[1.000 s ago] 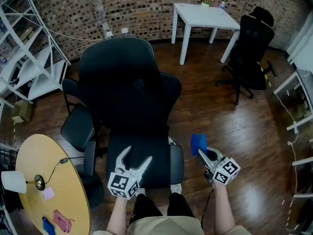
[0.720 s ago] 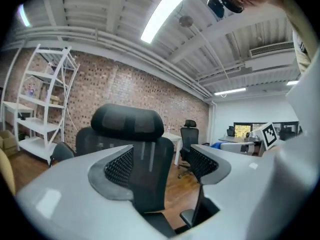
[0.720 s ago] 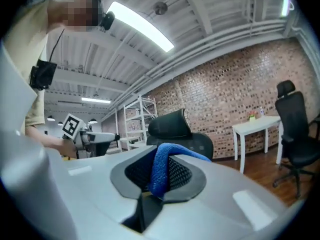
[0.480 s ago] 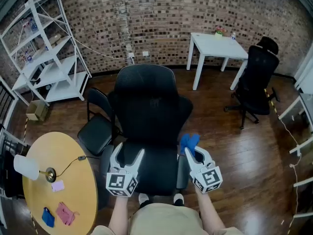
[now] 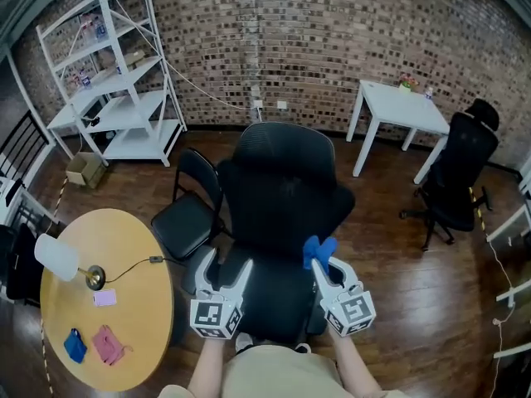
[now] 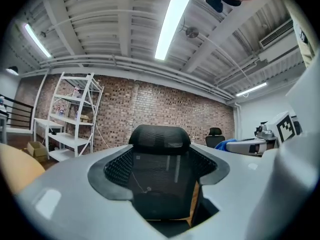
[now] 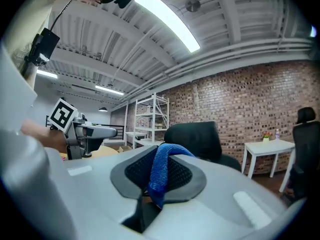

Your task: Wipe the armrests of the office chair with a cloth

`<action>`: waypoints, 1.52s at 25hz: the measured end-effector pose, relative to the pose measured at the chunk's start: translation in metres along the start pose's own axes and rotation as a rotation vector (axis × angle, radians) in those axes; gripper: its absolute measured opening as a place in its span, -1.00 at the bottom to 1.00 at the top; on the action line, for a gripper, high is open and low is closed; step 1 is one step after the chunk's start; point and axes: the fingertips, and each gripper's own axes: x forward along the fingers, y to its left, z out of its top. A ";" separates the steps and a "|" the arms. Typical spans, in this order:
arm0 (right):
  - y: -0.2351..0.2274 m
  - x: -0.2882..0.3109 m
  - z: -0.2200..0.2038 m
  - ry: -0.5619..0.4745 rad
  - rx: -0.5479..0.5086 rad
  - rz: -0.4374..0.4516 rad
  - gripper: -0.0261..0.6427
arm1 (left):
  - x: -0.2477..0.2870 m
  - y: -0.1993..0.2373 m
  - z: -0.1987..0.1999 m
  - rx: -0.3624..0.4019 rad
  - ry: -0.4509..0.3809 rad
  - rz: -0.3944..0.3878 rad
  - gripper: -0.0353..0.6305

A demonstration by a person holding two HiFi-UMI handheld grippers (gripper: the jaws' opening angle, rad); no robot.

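A black office chair [image 5: 282, 206] stands mid-room, its back facing a brick wall [image 5: 332, 40]. Far to the chair's left, white shelving [image 5: 116, 73] stands against that wall. Nearer, also left of the chair, is a round wooden table [image 5: 133, 313] with a lamp [image 5: 58, 257] on it. A black folding chair [image 5: 191, 214] stands just beside the office chair's left side.

In front of the chair's seat, the left gripper [image 5: 228, 261] points at the chair back. Its jaws are spread with nothing between them, though they have just been closing a little.

To its right, near the chair's right side, the right gripper [image 5: 323, 264] pinches a blue cloth [image 5: 318, 249], which folds up over the jaw tips.

Right of the chair, a white table [image 5: 406, 110] stands by the wall, with a second office chair [image 5: 460, 172] beyond it.
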 end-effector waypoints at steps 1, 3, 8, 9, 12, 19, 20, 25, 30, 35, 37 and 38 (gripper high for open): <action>0.005 0.008 -0.003 0.009 0.002 0.029 -0.83 | -0.003 0.005 0.000 -0.007 -0.005 0.014 0.10; 0.019 0.025 -0.012 0.031 0.012 0.093 -0.83 | -0.011 0.018 -0.003 -0.017 -0.007 0.050 0.11; 0.065 0.069 -0.036 0.094 0.026 0.287 -0.83 | -0.048 0.057 -0.016 -0.031 0.014 0.182 0.11; 0.075 0.078 -0.041 0.109 0.026 0.332 -0.83 | -0.059 0.066 -0.019 -0.037 0.020 0.219 0.11; 0.111 0.105 -0.059 0.159 0.043 0.478 -0.83 | -0.095 0.091 -0.028 -0.054 0.037 0.334 0.11; 0.201 0.169 -0.128 0.347 0.043 0.794 -0.83 | -0.160 0.141 -0.056 -0.084 0.077 0.492 0.11; 0.217 0.177 -0.142 0.383 0.041 0.839 -0.83 | -0.170 0.146 -0.062 -0.093 0.089 0.513 0.11; 0.297 0.229 -0.212 0.534 0.087 0.982 -0.83 | -0.206 0.173 -0.088 -0.134 0.146 0.556 0.11; 0.364 0.277 -0.285 0.657 0.047 1.072 -0.83 | -0.218 0.206 -0.128 -0.151 0.186 0.566 0.11; 0.409 0.287 -0.356 0.795 -0.068 1.195 -0.83 | -0.222 0.226 -0.153 -0.192 0.206 0.569 0.11; 0.416 0.289 -0.372 0.838 -0.134 1.211 -0.83 | -0.222 0.232 -0.159 -0.214 0.215 0.567 0.11; 0.418 0.290 -0.376 0.859 -0.152 1.214 -0.83 | -0.220 0.235 -0.161 -0.225 0.219 0.564 0.10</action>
